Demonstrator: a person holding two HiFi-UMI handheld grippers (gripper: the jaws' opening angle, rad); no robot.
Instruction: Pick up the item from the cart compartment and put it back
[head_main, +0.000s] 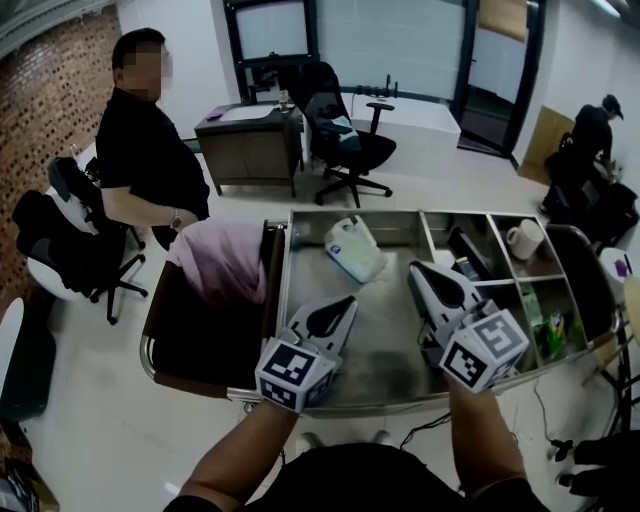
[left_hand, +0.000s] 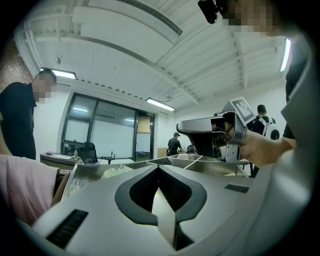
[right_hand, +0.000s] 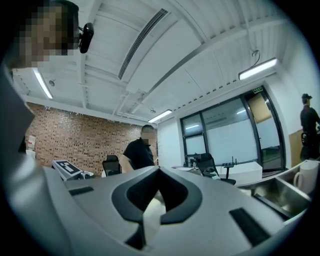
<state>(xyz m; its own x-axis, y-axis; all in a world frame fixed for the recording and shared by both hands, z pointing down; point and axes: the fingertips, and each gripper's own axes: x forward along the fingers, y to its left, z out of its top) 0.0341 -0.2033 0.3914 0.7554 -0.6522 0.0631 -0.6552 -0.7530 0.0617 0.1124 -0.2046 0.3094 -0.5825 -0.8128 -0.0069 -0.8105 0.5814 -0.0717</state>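
The cart (head_main: 385, 335) has one large compartment and a block of small ones at its right end. The pouch (head_main: 352, 248), white and tilted, lies in the large compartment towards the cart's far wall, touched by neither gripper.

The left gripper (head_main: 348, 302) hovers over the cart's near left part, pointing level towards the far wall. Its jaws are pressed together with nothing between them, as the left gripper view (left_hand: 159, 168) shows.

The right gripper (head_main: 416, 268) hangs over the cart's middle, near the divider of the small compartments. Its jaws are also closed tight and empty (right_hand: 159, 170). It is near the pouch but apart from it.

A mug (head_main: 524, 238) stands in the cart's far right compartment. A pink cloth (head_main: 225, 258) lies over the bin at the cart's left end. Beyond that end sits a person (head_main: 150, 150) in black.
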